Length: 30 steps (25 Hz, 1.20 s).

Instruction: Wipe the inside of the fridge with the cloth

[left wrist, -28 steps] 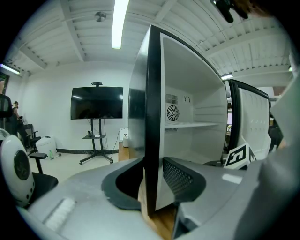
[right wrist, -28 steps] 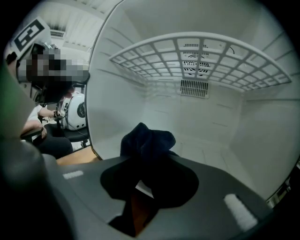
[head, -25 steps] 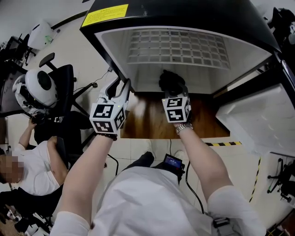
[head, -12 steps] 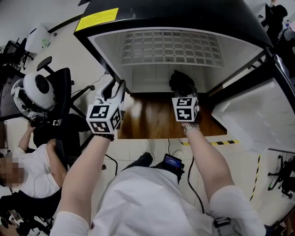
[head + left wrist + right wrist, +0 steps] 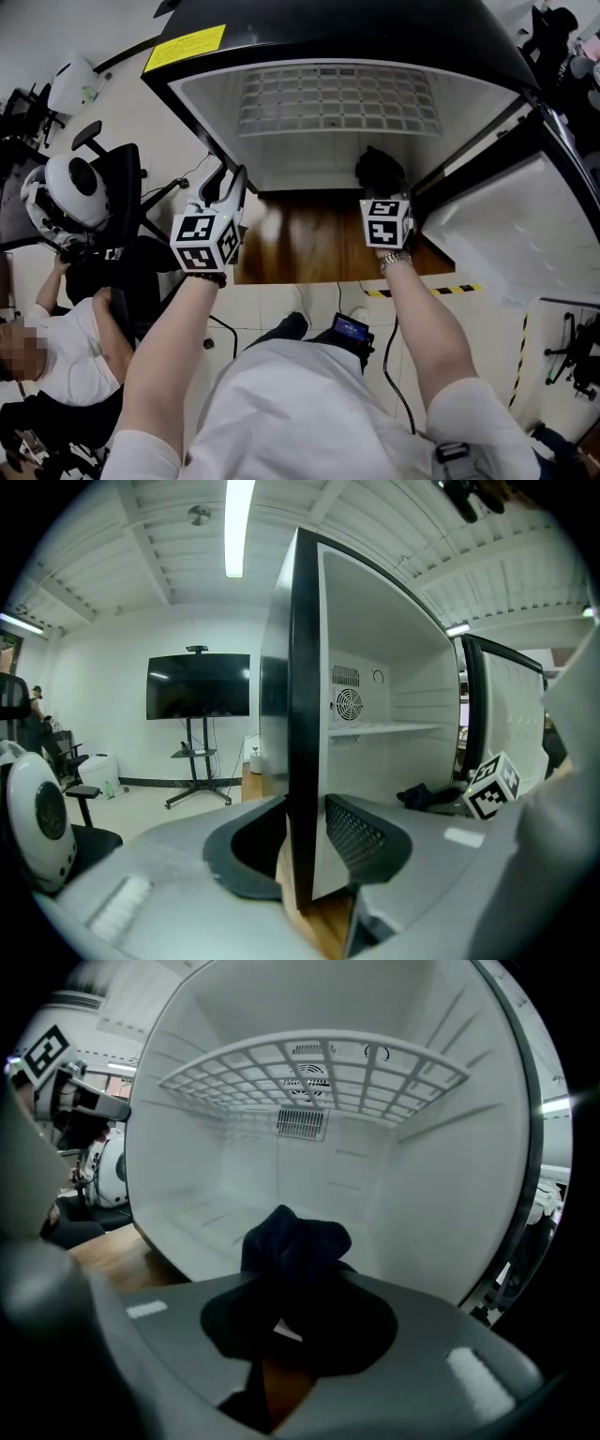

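Left tongs (image 5: 228, 185): pinching front edge of left wall (image 5: 302, 714) of black-cased, white-lined small fridge (image 5: 394, 33), one jaw outside, one inside. Fridge stands open on brown wooden board (image 5: 309, 244). White wire shelf (image 5: 328, 98) spans upper interior. Dark crumpled cloth (image 5: 295, 1241): on fridge floor, near front-right corner. Right tongs (image 5: 281, 1321): clamped on cloth, bunch sticking out past jaw tips.
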Available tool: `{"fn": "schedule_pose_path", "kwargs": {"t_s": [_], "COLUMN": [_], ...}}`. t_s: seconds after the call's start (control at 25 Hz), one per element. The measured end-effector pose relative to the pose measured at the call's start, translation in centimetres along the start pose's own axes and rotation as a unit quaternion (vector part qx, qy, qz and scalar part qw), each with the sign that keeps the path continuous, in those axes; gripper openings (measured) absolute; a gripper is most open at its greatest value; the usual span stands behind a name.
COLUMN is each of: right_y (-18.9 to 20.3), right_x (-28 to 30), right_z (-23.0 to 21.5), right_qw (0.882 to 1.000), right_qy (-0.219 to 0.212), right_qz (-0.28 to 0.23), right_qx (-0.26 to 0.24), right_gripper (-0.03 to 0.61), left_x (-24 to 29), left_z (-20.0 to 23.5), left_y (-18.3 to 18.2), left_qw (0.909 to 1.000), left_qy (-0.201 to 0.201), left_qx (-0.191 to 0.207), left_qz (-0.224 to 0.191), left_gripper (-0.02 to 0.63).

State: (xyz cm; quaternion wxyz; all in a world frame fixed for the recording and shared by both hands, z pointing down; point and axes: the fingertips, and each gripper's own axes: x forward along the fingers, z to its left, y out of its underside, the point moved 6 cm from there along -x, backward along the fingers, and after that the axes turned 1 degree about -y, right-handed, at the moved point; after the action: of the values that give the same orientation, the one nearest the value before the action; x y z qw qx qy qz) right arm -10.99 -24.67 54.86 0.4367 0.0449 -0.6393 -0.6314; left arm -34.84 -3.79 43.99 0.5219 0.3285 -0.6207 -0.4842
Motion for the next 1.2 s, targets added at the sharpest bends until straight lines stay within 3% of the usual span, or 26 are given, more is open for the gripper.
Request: {"fn": "schedule_pose_path", "kwargs": {"t_s": [0.2, 0.72, 0.84, 0.96, 1.08, 1.2], "right_y": [0.3, -2.4, -2.8, -3.6, -4.7, -5.9], "right_x": [-0.3, -3.4, -4.4, -5.8, -7.8, -10.1], "right_z": [-1.1, -1.0, -0.5, 0.2, 1.3, 2.3], "right_qw": [1.000, 0.998, 0.996, 0.993, 0.984, 0.969], "right_qy": [0.004, -0.043, -0.065, -0.097, -0.152, -0.222], "right_qz": [0.004, -0.049, -0.058, -0.073, -0.090, -0.110], "right_qx": [0.007, 0.009, 0.001, -0.009, -0.012, -0.016], "right_gripper": [0.091, 0.091, 0.090, 0.091, 0.091, 0.091], "left_x": [0.0, -1.7, -2.0, -1.4, -0.9, -0.7], "left_z": [0.0, -1.6, -3.4, -5.6, -7.9, -10.2], "left_y": [0.0, 0.6, 1.4, 1.5, 1.4, 1.0], "left_qw": [1.0000, 0.9994, 0.9983, 0.9941, 0.9849, 0.9722], "left_qy": [-0.002, 0.015, 0.044, 0.101, 0.168, 0.231], "left_qx": [-0.004, -0.008, 0.003, 0.005, -0.005, -0.017], "left_qz": [0.005, 0.031, 0.037, 0.039, 0.042, 0.036], "left_gripper": [0.124, 0.106, 0.106, 0.117, 0.175, 0.241]}}
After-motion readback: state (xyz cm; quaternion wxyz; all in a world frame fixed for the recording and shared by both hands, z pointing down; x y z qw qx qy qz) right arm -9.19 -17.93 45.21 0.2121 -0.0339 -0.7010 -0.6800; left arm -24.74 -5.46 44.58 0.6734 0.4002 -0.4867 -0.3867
